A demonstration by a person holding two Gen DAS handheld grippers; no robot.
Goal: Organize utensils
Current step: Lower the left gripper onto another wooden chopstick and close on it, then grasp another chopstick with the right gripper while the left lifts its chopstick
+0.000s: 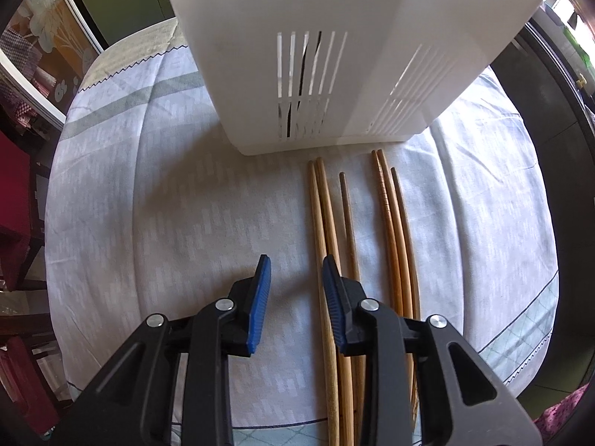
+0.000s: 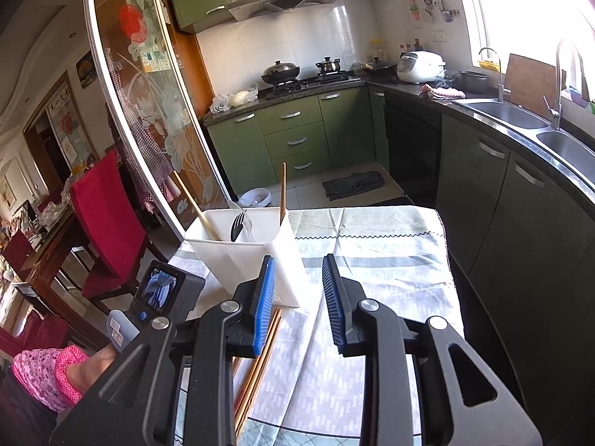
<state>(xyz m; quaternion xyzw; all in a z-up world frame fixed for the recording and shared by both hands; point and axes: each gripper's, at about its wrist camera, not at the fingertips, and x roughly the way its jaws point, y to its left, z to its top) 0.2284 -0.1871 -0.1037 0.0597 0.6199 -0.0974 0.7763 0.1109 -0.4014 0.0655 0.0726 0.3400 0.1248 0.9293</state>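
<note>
Several wooden chopsticks [image 1: 327, 223] lie side by side on the tablecloth [image 1: 148, 204], pointing at a white slotted utensil holder [image 1: 334, 37]. My left gripper [image 1: 295, 271] is open and empty, low over the cloth just left of the chopsticks; its right finger overlaps the leftmost pair. My right gripper [image 2: 299, 271] is open and empty, higher up and to the right of the holder [image 2: 253, 245]. The holder contains two chopsticks [image 2: 283, 189] and a black fork [image 2: 237, 225]. The chopsticks on the cloth [image 2: 260, 353] show partly behind my right gripper's left finger.
The left gripper's camera body [image 2: 160, 290] and the person's pink sleeve [image 2: 44, 375] sit at left. A red chair [image 2: 108, 223] and a glass sliding door [image 2: 156, 111] stand beyond the table's left edge. Green cabinets [image 2: 293, 137] and a sink counter [image 2: 520, 119] line the room.
</note>
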